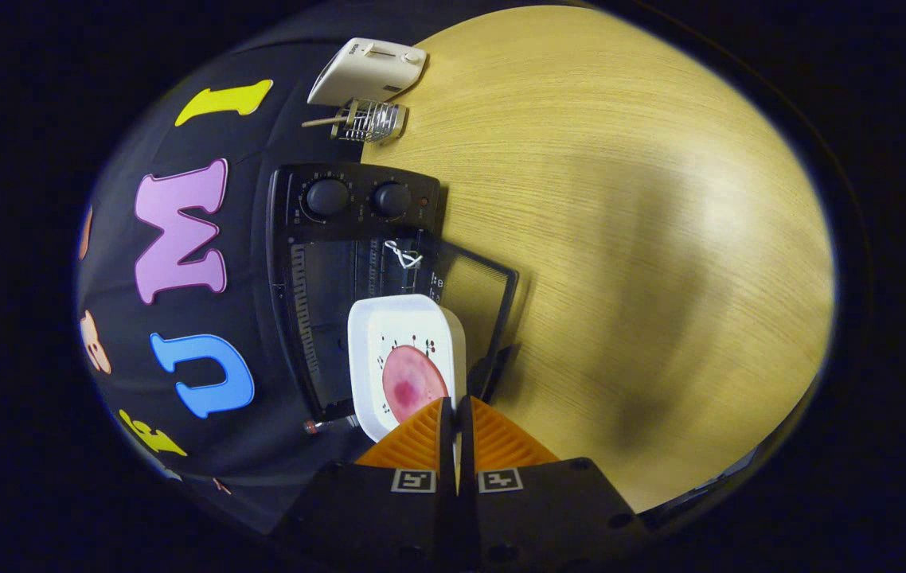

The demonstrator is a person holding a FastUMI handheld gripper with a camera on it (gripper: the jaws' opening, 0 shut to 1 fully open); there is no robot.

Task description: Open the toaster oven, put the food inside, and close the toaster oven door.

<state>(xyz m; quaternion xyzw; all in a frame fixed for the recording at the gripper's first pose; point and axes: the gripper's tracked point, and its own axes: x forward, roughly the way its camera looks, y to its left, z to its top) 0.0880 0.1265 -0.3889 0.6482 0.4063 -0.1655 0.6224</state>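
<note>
The black toaster oven (357, 199) with two knobs stands on the wooden table (620, 199) against the booth wall. Its glass door (481, 278) hangs open, folded down toward the table. A white square plate (401, 322) carrying a round pink slice of food (411, 382) is held just ahead of my fingers, over the oven's dark opening. My gripper (454, 410) is shut on the plate's near rim, its orange fingers (413, 446) nearly touching. The plate hides part of the oven's inside, so how far in it reaches is unclear.
A white pop-up toaster (369, 72) stands beyond the oven near the wall, with a small wire rack (372, 121) with a wooden handle beside it. A broad stretch of the wooden tabletop lies on the door's side.
</note>
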